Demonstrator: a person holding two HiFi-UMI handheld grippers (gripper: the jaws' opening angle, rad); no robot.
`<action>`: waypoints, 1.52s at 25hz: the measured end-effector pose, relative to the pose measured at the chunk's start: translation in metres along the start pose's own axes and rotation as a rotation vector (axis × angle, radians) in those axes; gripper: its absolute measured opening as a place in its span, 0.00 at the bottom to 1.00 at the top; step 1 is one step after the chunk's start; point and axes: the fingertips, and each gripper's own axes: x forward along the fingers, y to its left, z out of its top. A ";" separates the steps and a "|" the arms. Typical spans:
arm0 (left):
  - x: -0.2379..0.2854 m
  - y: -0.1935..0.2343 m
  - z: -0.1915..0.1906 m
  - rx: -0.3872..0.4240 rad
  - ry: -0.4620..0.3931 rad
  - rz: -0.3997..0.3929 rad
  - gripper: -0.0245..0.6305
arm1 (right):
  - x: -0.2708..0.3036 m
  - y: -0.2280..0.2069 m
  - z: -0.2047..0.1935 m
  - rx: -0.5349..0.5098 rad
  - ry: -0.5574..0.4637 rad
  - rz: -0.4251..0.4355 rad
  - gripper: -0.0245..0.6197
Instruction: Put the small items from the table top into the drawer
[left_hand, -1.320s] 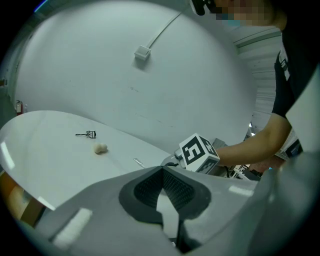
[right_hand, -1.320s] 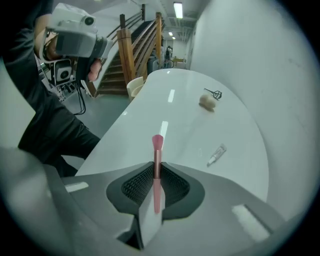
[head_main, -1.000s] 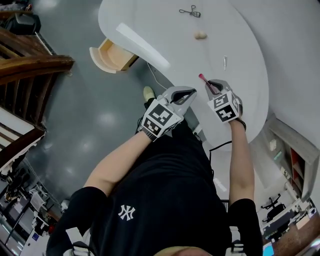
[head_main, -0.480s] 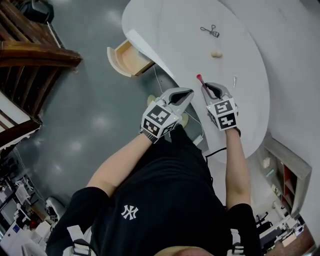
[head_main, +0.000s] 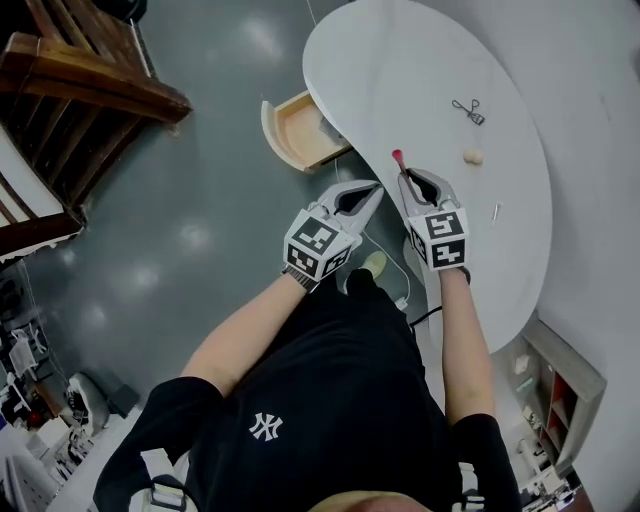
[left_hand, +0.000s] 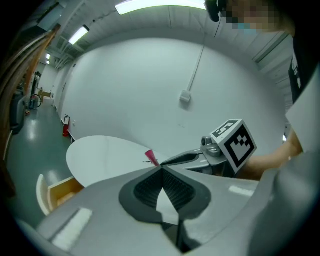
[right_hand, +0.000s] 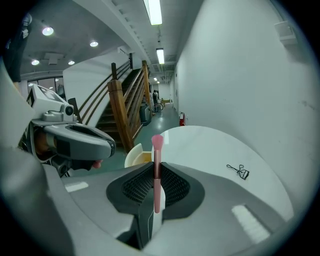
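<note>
Closest in, the left gripper (head_main: 371, 189) has its fingers pinched together with nothing in them. It's just riding along on the near side of the drawer (head_main: 300, 131), over the grey floor (head_main: 200, 230). Right beside it, the right gripper (head_main: 407, 180) has its fingers nearly closed, clamped on the handle of a pink makeup brush (head_main: 398, 158), with the bristle end sticking out ahead toward the drawer. Its own camera shows the handle squeezed squarely between the pads, so the grip looks solid to me.

What's changed over the last second: both grippers have swung along toward the drawer, with the brush still in the same grip. A second ago the right one sat well in over the white worktop (head_main: 420, 70). Now it's at the edge nearest the drawer, and the open drawer is a lot closer to the brush tip than it was. It's not over it yet though, there's still a gap.

So I'd call this the carry leg for the brush, nearly done. Next would be getting the tip over the wooden tray and letting go.

Further out from the drawer, across the worktop, three bits are still waiting. There's a black eyelash curler (head_main: 467, 111), a small beige lump (head_main: 473, 156) a touch farther off, and farthest from the drawer a thin silver thing (head_main: 496, 211) I can't identify.
</note>
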 end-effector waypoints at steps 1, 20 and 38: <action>-0.004 0.009 0.003 -0.004 -0.007 0.013 0.04 | 0.007 0.003 0.008 0.008 -0.012 0.001 0.15; -0.062 0.189 0.014 -0.117 -0.080 0.249 0.04 | 0.176 0.086 0.087 0.082 -0.046 0.147 0.15; -0.057 0.284 -0.051 -0.215 -0.052 0.305 0.04 | 0.324 0.117 0.006 0.119 0.106 0.162 0.15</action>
